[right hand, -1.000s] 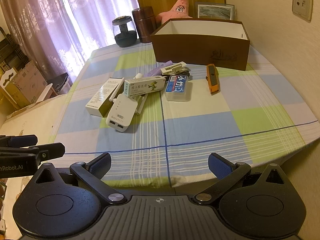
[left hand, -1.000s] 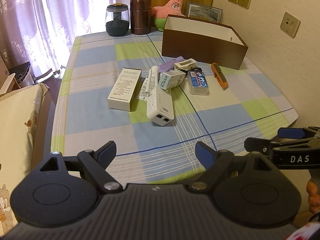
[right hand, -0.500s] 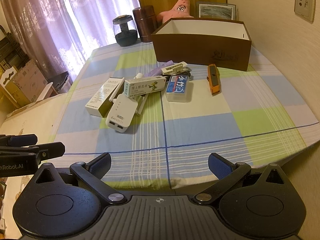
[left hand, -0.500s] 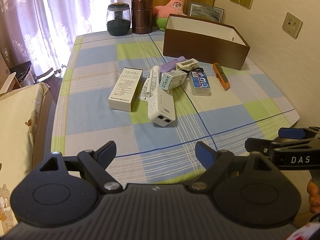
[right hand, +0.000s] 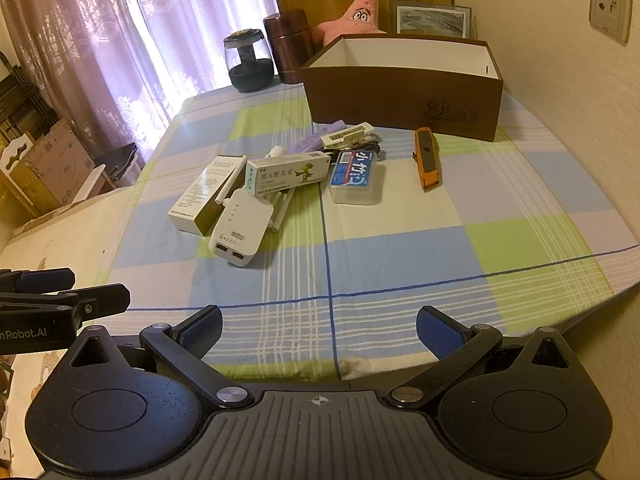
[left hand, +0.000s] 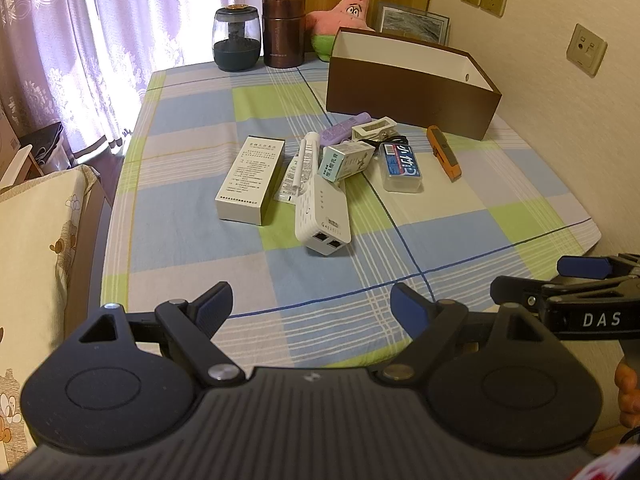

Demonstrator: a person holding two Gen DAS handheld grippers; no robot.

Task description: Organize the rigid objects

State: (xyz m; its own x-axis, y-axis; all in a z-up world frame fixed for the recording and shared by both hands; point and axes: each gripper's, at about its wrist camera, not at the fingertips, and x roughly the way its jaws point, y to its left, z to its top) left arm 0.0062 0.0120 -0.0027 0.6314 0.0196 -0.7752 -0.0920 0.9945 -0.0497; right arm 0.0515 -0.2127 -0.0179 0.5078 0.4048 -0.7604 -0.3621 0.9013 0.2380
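A cluster of small items lies mid-table: a white router [left hand: 322,216] [right hand: 239,229], a tall white carton [left hand: 251,179] [right hand: 200,196], a green-and-white ointment box [left hand: 346,162] [right hand: 286,172], a clear blue-labelled case [left hand: 401,167] [right hand: 355,177], an orange utility knife [left hand: 443,152] [right hand: 427,163], a purple tube [left hand: 346,127] and a white clip [right hand: 347,135]. Behind them stands an open brown box [left hand: 408,90] [right hand: 400,94]. My left gripper [left hand: 311,309] and right gripper [right hand: 319,330] hover open at the table's near edge, holding nothing.
A dark glass jar [left hand: 235,39], a brown canister [left hand: 283,31], a pink star plush [right hand: 362,14] and a framed picture [right hand: 431,19] stand at the back. A wall runs along the right, curtains hang at the left. A cushioned seat [left hand: 36,240] flanks the left side of the checked tablecloth [right hand: 400,256].
Both views have risen and drawn back very slightly. The items on the table have not moved and both grippers stay open.
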